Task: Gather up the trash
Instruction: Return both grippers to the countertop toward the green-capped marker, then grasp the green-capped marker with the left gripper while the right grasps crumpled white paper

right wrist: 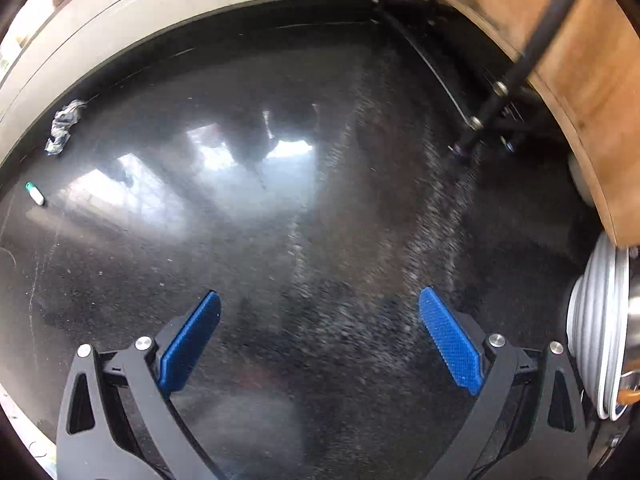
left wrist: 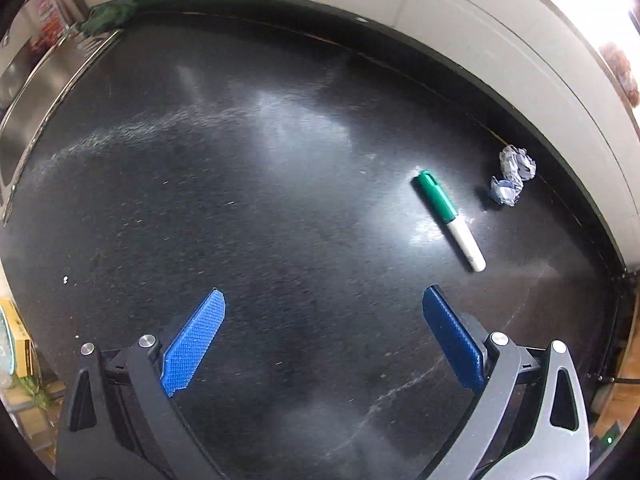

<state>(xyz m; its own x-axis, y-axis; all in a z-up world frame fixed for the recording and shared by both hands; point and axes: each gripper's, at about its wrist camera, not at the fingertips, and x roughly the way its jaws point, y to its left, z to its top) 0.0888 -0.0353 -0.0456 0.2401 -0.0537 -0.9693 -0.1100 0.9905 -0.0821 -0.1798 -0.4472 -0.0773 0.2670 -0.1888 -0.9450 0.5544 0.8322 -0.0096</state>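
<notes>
A crumpled blue-white paper wad (left wrist: pixel 513 176) lies on the black countertop (left wrist: pixel 280 200) near the back wall, at the right of the left wrist view. A green-capped white marker (left wrist: pixel 450 219) lies just left of it. My left gripper (left wrist: pixel 324 300) hovers open above the counter, nearer than both, nothing between its blue pads (left wrist: pixel 196 344). In the right wrist view the paper wad (right wrist: pixel 62 126) and marker (right wrist: pixel 35 193) appear small at the far left. My right gripper (right wrist: pixel 320 300) is open and empty over bare counter.
A steel sink (left wrist: pixel 36 92) with a dark green cloth (left wrist: pixel 110 14) at its corner lies far left. A wooden board (right wrist: pixel 568 64) on a black metal rack (right wrist: pixel 480 116) stands at the right, with stacked metal bowls (right wrist: pixel 600 332) beside my right gripper. A yellow box (left wrist: pixel 18 338) sits at lower left.
</notes>
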